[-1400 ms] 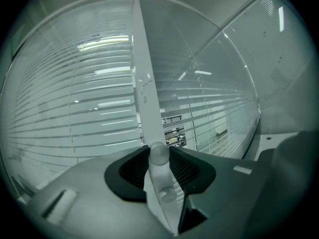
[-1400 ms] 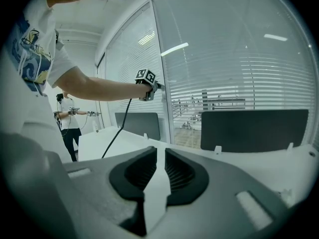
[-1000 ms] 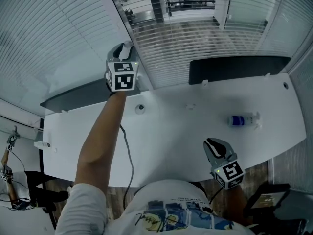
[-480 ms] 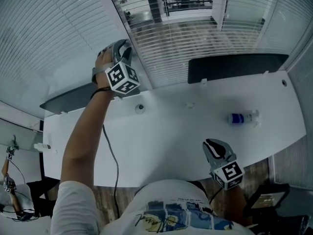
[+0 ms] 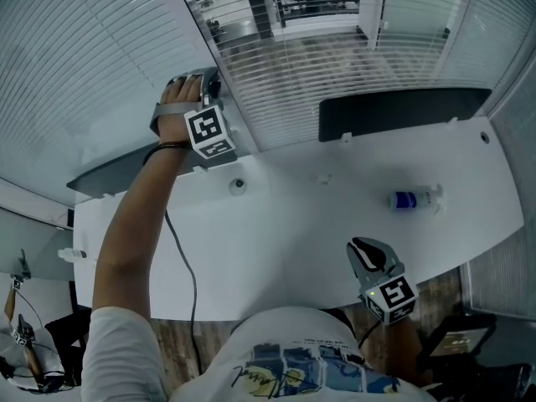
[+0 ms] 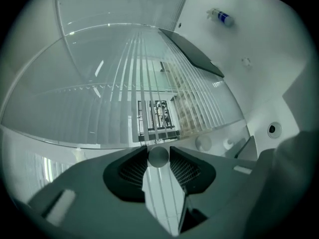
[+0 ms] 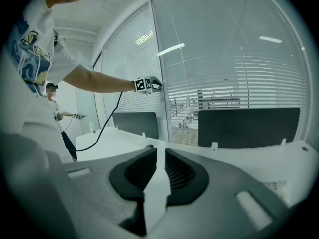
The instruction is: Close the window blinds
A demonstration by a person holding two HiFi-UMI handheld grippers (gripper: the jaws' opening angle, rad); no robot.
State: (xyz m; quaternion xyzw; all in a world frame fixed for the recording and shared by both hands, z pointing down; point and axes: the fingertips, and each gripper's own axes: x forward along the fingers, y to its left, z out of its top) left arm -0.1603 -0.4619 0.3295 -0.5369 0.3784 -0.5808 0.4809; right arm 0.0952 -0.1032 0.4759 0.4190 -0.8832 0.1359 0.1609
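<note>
Past the desk's (image 5: 335,216) far edge, the left gripper (image 5: 209,84), its jaws just closed tighter, pinches the wand (image 6: 158,156) to twist the blinds (image 5: 335,65) shut, while the right gripper (image 5: 362,248) waits barely open and empty.

There are two grey handheld grippers, the left gripper (image 5: 209,79) and the right gripper (image 5: 363,244). Also two dark rectangular desk panels (image 5: 402,111), one white curved desk (image 5: 293,241), one small clear bottle with a blue label (image 5: 414,200), one round dark cable hole (image 5: 239,185), one thin pale blind wand (image 6: 158,156), and two people, the wearer (image 5: 285,358) and a distant person (image 7: 56,114)

Bottle (image 5: 413,200) lies on desk's (image 5: 285,249) right half, cable grommet (image 5: 239,186) left of centre, divider panels (image 5: 402,111) along far edge, window blinds (image 5: 318,57) behind.
</note>
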